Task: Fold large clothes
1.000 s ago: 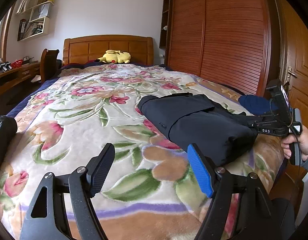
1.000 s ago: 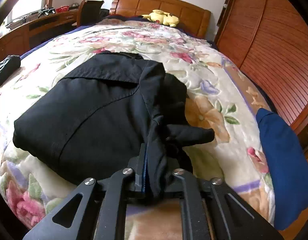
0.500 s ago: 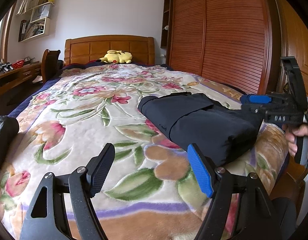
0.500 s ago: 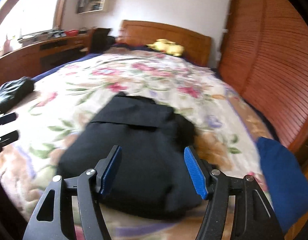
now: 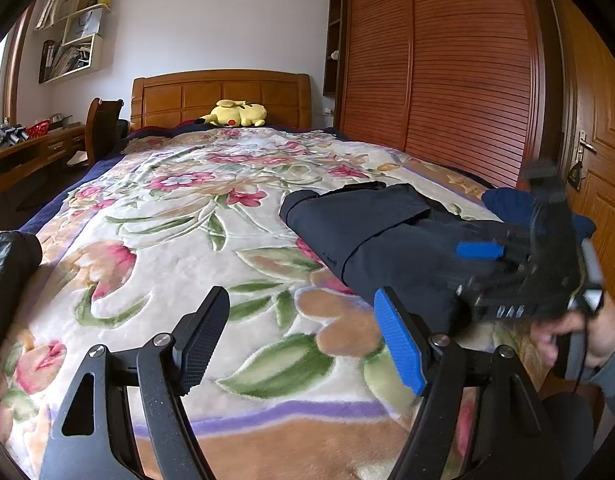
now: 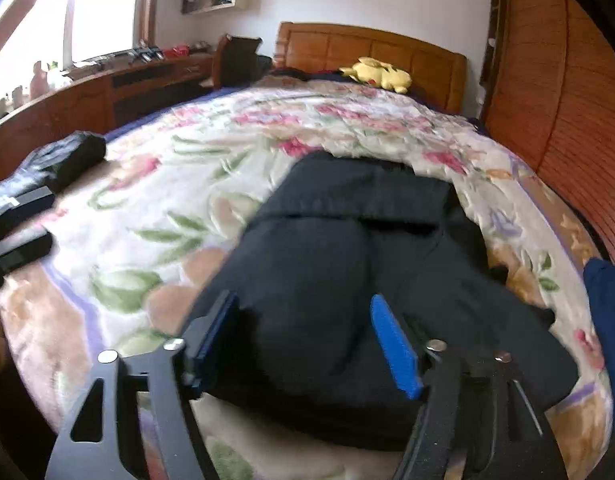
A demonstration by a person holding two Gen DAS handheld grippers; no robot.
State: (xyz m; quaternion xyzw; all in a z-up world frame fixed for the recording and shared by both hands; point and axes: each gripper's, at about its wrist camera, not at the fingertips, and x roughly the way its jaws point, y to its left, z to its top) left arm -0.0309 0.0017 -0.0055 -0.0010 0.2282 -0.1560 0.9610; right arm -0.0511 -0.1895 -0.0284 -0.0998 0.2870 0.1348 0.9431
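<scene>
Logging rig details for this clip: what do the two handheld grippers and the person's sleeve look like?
Both the left gripper and the right gripper have black angular frames with silver pivot screws and ribbed blue pads on the fingers. White lettering marks the right one's side. The sleeve is grey.

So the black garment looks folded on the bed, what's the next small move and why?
Probably lift the right gripper back and clear. Its jaws have just been opening and hang over the folded black garment without pinching it. The left gripper is open over bare blanket.

Daylit room, heavy fisheye bend

Your right wrist view is motion-blurred, its window [image 6: 35,28] blown out; your left view stays sharp, with dark corners.
</scene>
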